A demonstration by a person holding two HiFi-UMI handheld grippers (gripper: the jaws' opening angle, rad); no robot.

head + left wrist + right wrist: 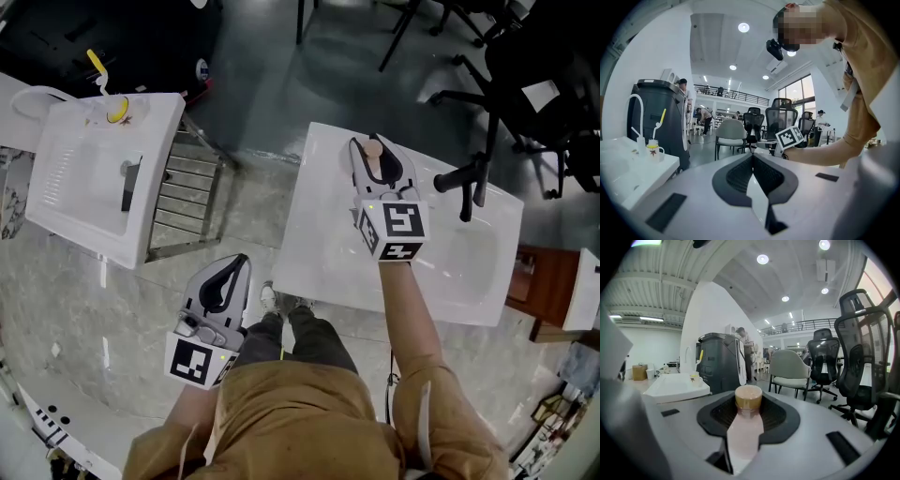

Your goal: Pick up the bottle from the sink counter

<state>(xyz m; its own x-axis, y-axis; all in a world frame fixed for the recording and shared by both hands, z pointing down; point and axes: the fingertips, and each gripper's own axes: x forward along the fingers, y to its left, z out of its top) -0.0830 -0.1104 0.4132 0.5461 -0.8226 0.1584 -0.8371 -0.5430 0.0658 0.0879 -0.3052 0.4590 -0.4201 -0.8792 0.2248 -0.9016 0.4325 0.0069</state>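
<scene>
Looking down through the head view, I have the right hand-held gripper (380,161) out over the white sink desk (319,253), its jaws pinching the bottle (373,147), whose tan cap pokes out just past the fingertips. A black tap (464,178) stands to that gripper's right, well apart from it. The left hand-held gripper (234,272) hangs low beside my leg, off the desk's near edge, with its jaws pressed together on nothing.

In the left gripper view, the left hand-held gripper (752,159) shows its pads meeting along one line, nothing between them, and my other arm reaches across beyond the tips.

In the right gripper view, the right hand-held gripper (748,405) clamps the bottle (745,430) on its pale body. The bottle lies along the jaws with the cap pointing away from me, toward the chairs. A second sink unit (677,385) sits off to this gripper's left.

I judge the grasp made and the lift the step in hand. Whether the bottle is clear of the desk I cannot tell. The next move calls for a steady squeeze and a straight rise, away from the tap.
</scene>
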